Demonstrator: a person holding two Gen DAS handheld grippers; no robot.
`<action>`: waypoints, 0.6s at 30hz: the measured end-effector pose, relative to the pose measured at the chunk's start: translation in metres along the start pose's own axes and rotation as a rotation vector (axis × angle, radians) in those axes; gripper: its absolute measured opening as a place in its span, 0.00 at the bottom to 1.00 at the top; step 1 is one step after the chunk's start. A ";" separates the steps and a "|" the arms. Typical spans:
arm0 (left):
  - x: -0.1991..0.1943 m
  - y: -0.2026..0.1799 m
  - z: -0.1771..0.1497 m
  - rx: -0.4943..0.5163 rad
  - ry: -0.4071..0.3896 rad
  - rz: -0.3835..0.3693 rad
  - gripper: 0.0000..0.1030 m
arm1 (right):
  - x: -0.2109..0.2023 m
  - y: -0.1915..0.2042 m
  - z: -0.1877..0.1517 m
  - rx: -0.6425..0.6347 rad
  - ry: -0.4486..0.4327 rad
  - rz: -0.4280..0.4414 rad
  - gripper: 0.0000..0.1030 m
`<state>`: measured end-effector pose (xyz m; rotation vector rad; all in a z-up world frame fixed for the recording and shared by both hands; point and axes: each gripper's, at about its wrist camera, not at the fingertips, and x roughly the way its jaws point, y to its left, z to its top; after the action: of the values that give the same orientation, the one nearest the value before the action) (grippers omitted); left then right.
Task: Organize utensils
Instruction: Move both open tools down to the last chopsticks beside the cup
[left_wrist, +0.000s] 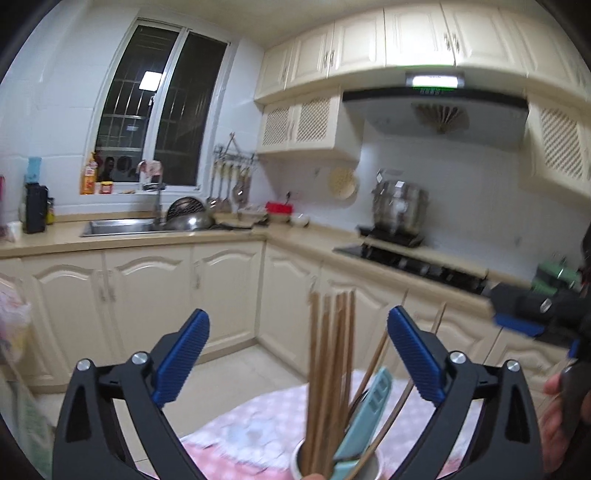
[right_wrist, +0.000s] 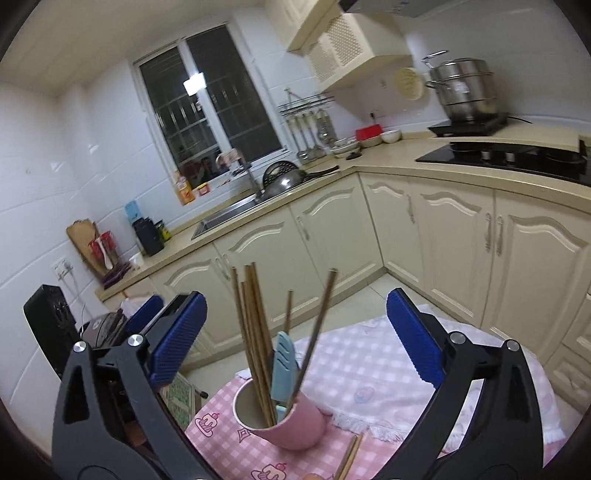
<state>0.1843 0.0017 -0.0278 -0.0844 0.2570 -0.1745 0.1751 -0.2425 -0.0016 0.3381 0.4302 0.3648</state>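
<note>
A pink cup (right_wrist: 291, 421) stands on a pink checked tablecloth (right_wrist: 369, 373). It holds several wooden chopsticks (right_wrist: 255, 343) and a light blue sheathed knife (right_wrist: 283, 369). A loose pair of chopsticks (right_wrist: 349, 459) lies on the cloth in front of the cup. My right gripper (right_wrist: 295, 339) is open above and behind the cup, holding nothing. My left gripper (left_wrist: 297, 354) is open, its blue pads either side of the chopsticks (left_wrist: 330, 369) without touching; the cup rim (left_wrist: 299, 461) shows at the bottom edge. The right gripper (left_wrist: 524, 314) also shows at the right of the left wrist view.
Cream kitchen cabinets (right_wrist: 443, 229) and a countertop with a sink (right_wrist: 229, 214), a black hob (right_wrist: 509, 155) and a steel steamer pot (right_wrist: 461, 92) run along the walls. A black appliance (right_wrist: 51, 325) stands left of the table. The tiled floor (left_wrist: 229, 376) lies between table and cabinets.
</note>
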 end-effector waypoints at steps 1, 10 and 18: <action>-0.002 0.000 0.000 0.009 0.015 0.014 0.93 | -0.004 -0.003 0.000 0.009 -0.002 -0.002 0.94; -0.029 0.000 -0.002 0.044 0.088 0.047 0.93 | -0.028 -0.011 -0.009 0.022 0.017 -0.030 0.94; -0.044 0.002 -0.015 0.036 0.148 0.049 0.93 | -0.036 -0.016 -0.032 0.015 0.107 -0.086 0.94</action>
<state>0.1384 0.0111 -0.0319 -0.0299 0.4034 -0.1368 0.1346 -0.2636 -0.0228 0.3141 0.5506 0.2965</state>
